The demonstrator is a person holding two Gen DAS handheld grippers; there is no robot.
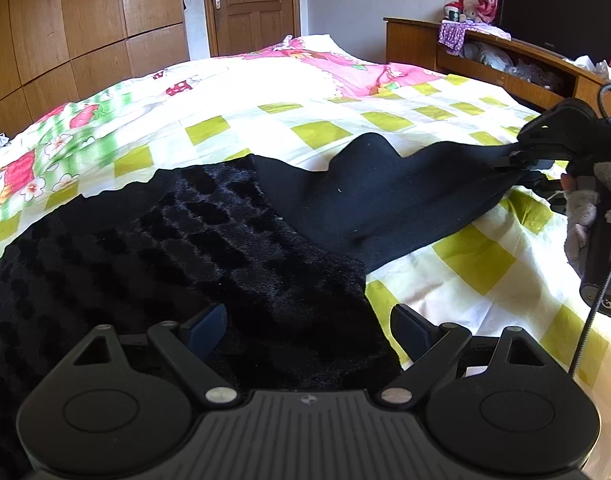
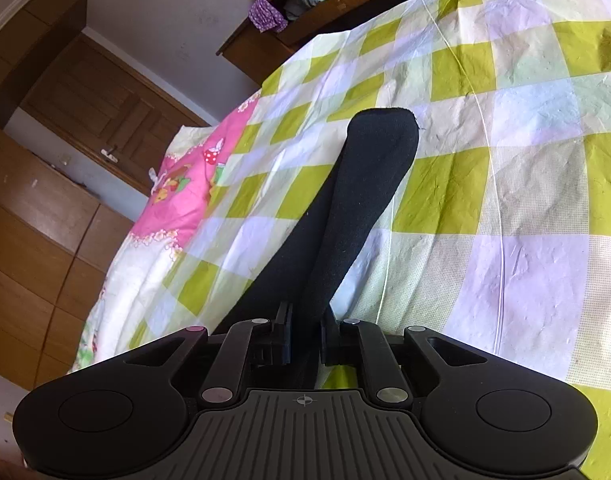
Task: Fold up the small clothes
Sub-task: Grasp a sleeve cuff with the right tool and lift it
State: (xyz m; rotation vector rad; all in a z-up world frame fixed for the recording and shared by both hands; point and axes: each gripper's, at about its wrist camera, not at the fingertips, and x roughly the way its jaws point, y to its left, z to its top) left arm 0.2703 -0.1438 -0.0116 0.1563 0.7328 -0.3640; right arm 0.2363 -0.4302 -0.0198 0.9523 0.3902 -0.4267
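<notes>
A black garment (image 1: 233, 240) lies spread on the bed, its fuzzy inner side up in the near part. One smooth black leg or sleeve (image 1: 405, 184) stretches to the right, lifted off the sheet. My right gripper (image 1: 523, 160) is shut on its end at the right edge of the left wrist view. In the right wrist view that black strip (image 2: 357, 200) runs up from between the shut fingers of my right gripper (image 2: 305, 332). My left gripper (image 1: 307, 330) is open just above the garment's fuzzy near part, with nothing between its fingers.
The bed carries a yellow-green and white checked sheet (image 1: 485, 256) and a pink cartoon quilt (image 1: 305, 60) farther back. A wooden headboard shelf (image 1: 505, 64) with clutter stands at the right. Wooden wardrobes (image 1: 65, 32) and a door (image 1: 251, 4) line the far wall.
</notes>
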